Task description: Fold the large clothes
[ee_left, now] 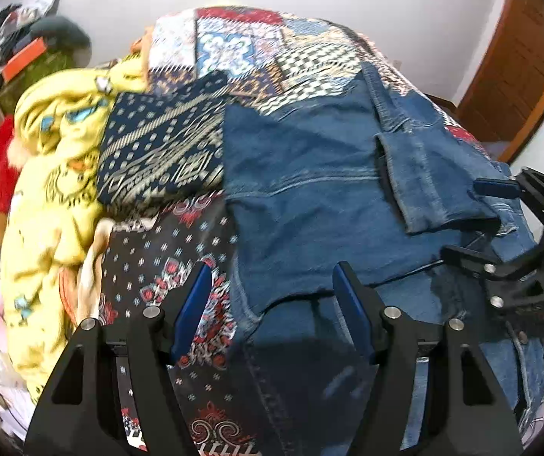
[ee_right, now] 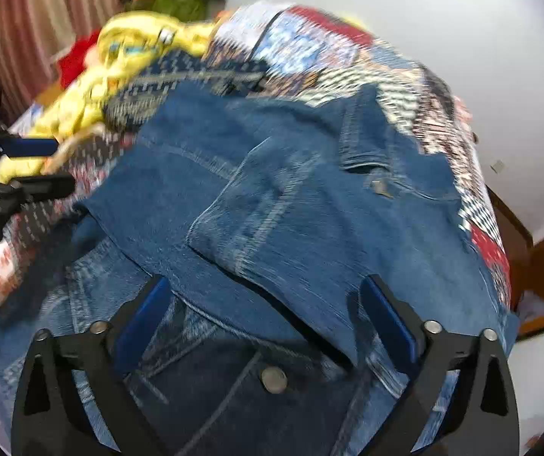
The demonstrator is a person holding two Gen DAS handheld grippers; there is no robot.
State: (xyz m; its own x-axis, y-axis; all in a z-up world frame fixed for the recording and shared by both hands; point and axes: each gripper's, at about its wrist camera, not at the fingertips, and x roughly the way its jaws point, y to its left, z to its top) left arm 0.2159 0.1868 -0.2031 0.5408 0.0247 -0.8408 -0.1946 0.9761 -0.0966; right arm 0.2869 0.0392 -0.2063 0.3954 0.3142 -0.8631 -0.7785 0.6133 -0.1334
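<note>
The denim jacket (ee_right: 302,197) lies in the middle of both views, spread on a bed covered by a patchwork bedspread (ee_left: 272,45). It fills the centre and the right of the left wrist view, and almost the whole lower half of the right wrist view.

The folding looks partly done. One sleeve (ee_left: 424,174) is already laid across the body of the jacket, with its cuff at the right of the left wrist view. In the right wrist view a large flap of denim also lies folded over the lower part, above a metal button (ee_right: 274,379) at the bottom centre. The picture is blurred there, so I cannot say with certainty which panel this flap is.

The left gripper (ee_left: 272,300) has its jaws spread wide and empty, above the left edge of the jacket. The right gripper (ee_right: 262,311) is also released, with nothing between its jaws.

What is left, in my judgement: the jacket is still long and uneven, so at least one more fold is needed. A yellow garment (ee_left: 55,174) and a dark patterned cloth (ee_left: 158,152) at the left appear to wait, unfolded.
</note>
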